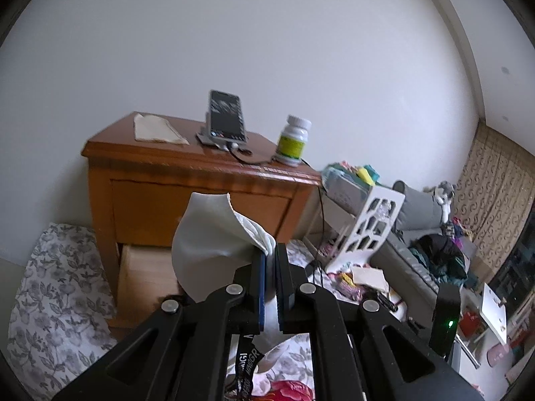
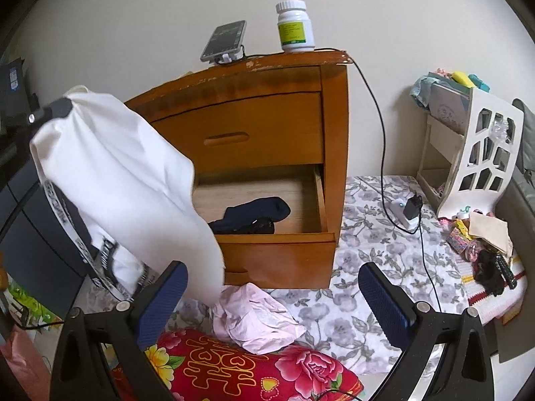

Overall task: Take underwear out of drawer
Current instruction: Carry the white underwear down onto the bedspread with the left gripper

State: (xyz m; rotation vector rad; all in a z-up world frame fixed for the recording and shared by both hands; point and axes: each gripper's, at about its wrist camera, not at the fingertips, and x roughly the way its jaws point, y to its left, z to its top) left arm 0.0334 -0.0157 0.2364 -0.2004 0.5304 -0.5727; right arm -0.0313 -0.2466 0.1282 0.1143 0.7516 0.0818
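Note:
My left gripper (image 1: 271, 257) is shut on a pair of white underwear (image 1: 214, 234). The cloth bunches up above the pads, and the black lettered waistband (image 1: 245, 361) hangs below them. In the right wrist view the same white underwear (image 2: 127, 173) dangles from the left gripper (image 2: 62, 108) at the upper left, in front of the wooden nightstand (image 2: 267, 123). The bottom drawer (image 2: 284, 250) stands pulled out with a dark garment (image 2: 254, 217) lying inside. My right gripper (image 2: 272, 277) is open and holds nothing. It hovers over a crumpled pink garment (image 2: 257, 317) on the floral sheet.
A phone on a stand (image 2: 224, 41) and a white pill bottle (image 2: 295, 26) sit on the nightstand. A black cable runs down to a charger (image 2: 409, 210). A white cut-out rack (image 2: 478, 160) stands to the right. A red floral pillow (image 2: 250, 367) lies in front.

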